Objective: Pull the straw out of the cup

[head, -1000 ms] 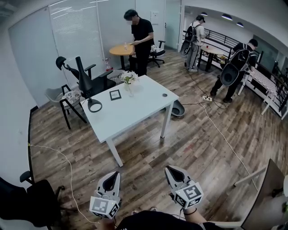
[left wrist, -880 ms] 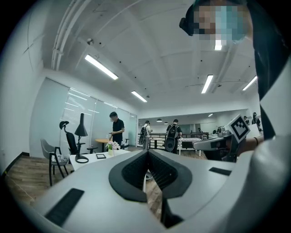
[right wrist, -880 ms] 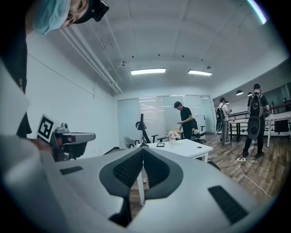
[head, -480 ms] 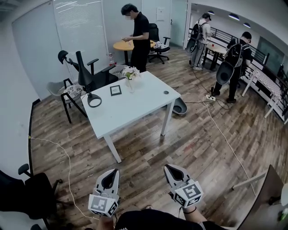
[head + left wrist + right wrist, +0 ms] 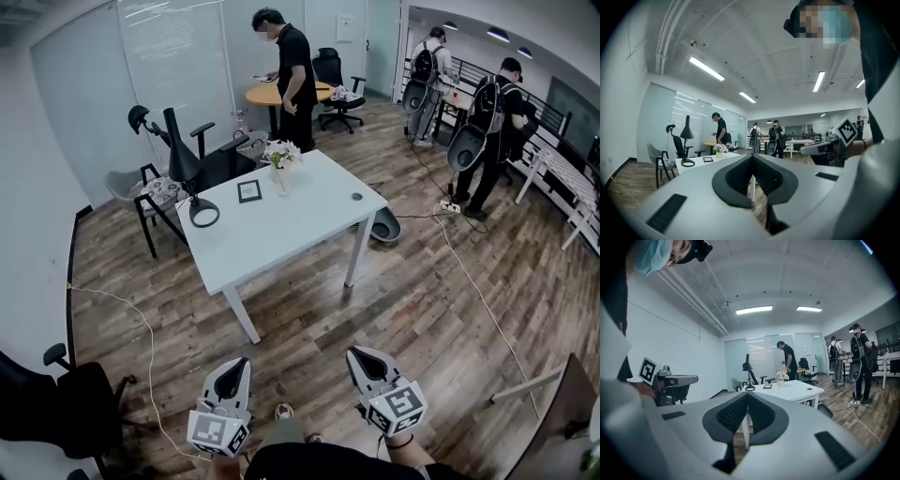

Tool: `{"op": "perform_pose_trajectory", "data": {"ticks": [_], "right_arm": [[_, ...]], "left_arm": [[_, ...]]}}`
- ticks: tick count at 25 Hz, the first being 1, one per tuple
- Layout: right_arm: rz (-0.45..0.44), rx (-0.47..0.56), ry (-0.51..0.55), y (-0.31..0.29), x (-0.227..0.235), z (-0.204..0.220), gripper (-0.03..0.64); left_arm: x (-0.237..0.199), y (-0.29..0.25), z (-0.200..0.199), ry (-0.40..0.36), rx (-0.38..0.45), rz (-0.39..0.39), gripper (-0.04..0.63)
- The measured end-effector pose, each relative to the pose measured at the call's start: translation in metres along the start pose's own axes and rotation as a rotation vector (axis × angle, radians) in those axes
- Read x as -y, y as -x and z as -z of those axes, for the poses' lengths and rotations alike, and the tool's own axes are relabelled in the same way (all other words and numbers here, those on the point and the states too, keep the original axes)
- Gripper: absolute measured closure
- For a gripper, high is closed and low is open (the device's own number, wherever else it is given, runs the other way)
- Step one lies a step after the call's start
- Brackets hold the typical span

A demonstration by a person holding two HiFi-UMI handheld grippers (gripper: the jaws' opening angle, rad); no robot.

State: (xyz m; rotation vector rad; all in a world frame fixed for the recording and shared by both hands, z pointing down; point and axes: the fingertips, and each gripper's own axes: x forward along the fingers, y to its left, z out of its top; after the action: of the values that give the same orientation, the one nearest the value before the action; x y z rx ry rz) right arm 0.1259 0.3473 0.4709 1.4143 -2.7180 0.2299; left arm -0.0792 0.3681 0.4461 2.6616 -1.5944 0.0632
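White table (image 5: 281, 230) stands mid-room, well ahead of both grippers, carrying a black lamp (image 5: 178, 155), a flower vase (image 5: 281, 167), a small frame (image 5: 248, 191) and a dark round bit (image 5: 356, 197). The cup and straw are too small to pick out in any view, so the straw's place, long axis and heading cannot be told. Left gripper (image 5: 234, 366) and right gripper (image 5: 363, 356) are low and side by side, each with jaws pressed together on nothing. Against a second back, a shoe (image 5: 283, 411) now shows between them, and the table sits slightly farther right in the head view.
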Motion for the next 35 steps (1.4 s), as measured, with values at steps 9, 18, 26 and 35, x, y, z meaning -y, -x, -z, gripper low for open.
{"op": "perform_pose_trajectory", "data": {"ticks": [9, 18, 26, 35], "right_arm": [[0.044, 0.008, 0.001, -0.059, 0.016, -0.017, 0.600], [0.090, 0.018, 0.001, -0.110, 0.022, -0.031, 0.600], [0.128, 0.012, -0.007, -0.142, 0.021, -0.030, 0.600], [0.116, -0.008, -0.009, -0.176, 0.054, -0.035, 0.600]], "left_arm": [[-0.048, -0.050, -0.005, 0.009, 0.001, 0.044, 0.584], [-0.097, -0.087, -0.013, 0.007, 0.005, 0.092, 0.584], [-0.126, -0.110, -0.008, 0.012, -0.012, 0.137, 0.584], [-0.141, -0.154, -0.002, 0.029, -0.029, 0.131, 0.584]]}}
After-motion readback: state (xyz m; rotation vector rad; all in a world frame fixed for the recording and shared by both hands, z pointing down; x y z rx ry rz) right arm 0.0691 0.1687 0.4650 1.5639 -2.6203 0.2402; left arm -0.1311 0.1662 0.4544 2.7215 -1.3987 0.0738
